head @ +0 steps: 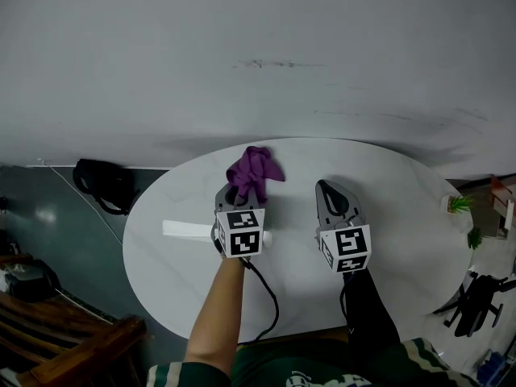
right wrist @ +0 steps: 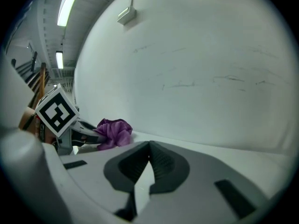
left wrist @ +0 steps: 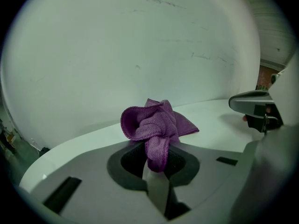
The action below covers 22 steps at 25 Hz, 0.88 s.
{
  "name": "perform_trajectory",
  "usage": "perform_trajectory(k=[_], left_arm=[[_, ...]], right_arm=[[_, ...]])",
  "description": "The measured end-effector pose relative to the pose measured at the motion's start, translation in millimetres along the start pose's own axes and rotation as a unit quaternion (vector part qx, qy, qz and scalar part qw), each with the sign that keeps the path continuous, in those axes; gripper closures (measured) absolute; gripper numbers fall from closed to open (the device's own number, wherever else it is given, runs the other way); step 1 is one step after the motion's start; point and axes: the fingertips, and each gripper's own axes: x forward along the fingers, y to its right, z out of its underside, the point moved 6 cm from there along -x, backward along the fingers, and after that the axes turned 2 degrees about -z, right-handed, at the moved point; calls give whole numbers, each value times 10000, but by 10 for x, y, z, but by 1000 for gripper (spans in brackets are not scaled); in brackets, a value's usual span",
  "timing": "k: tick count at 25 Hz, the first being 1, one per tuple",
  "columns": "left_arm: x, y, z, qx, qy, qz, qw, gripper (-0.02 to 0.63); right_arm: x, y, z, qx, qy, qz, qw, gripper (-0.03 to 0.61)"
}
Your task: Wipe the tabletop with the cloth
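A crumpled purple cloth is pinched at one end by my left gripper, which is shut on it; the rest of the cloth bunches up beyond the jaw tips, low over the white oval tabletop. My right gripper hovers over the table to the right of the left one, its jaws shut with nothing between them. From the right gripper view the cloth shows at the left beside the left gripper's marker cube.
A grey-white wall rises just behind the table. A black bag lies on the floor at left, wooden furniture at lower left, a small green plant and a drone-like black object at right.
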Motion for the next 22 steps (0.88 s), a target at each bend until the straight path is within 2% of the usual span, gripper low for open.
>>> perform_trajectory(k=[10,15,18,22], left_arm=[[-319,-1242,524,-404,-94,-591,9974,560],[-519,-1786,785,-403,-195,-844,9954,560],[-680,-2107,969,-394,-286,-1071,9931,560],[-982,-2470,1237,-572,-405,-1422,9873,560]], right_arm=[[616,-1153,-154,-287,-51,-750,9968,574],[785,-1616,-228,-438,-40,-1103,9929,574],[842,-1875,-263,-514,-39,-1291,9903,574],[838,-2155,-336,-629,-11,-1509,9866,574]])
